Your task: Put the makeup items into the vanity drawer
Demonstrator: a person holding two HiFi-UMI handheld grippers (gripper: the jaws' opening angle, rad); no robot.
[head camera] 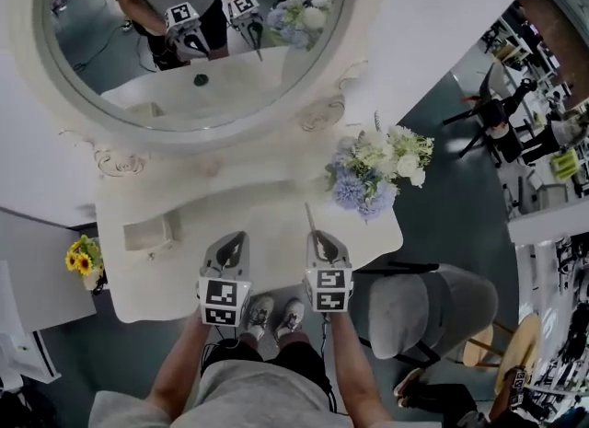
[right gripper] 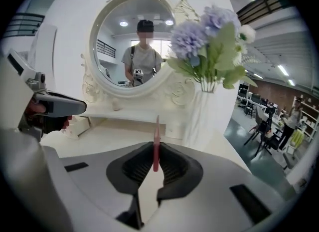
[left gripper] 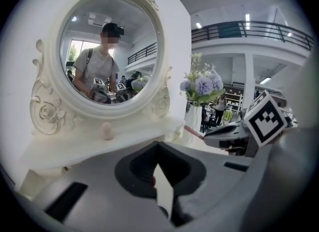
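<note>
Head view, clock positions read from the centre of the white vanity surface (head camera: 267, 201).

- Oval mirror (head camera: 193, 40) at 12 o'clock; it reflects a person and both grippers.
- Vase of blue and white flowers (head camera: 377, 170) at 3 o'clock, by the surface's edge.
- Small drawer box (head camera: 147, 231) at 9 o'clock, hollow side up. What is inside cannot be made out.
- Grey chair (head camera: 433, 311) on the floor, toward 4 o'clock, off the surface.

Left gripper (head camera: 236, 237): at 6 o'clock over the near edge. Its own view shows the jaw tips meeting, so it is closed. A tiny reddish spot sits low between the jaws; what it is cannot be told.

Right gripper (head camera: 319, 240): just beside the left one, toward 5 o'clock. Jaws clamped on a thin pink makeup stick (right gripper: 156, 138), which stands out past the tips and points toward 12 o'clock. The stick is held above the surface, well apart from the drawer box.
</note>
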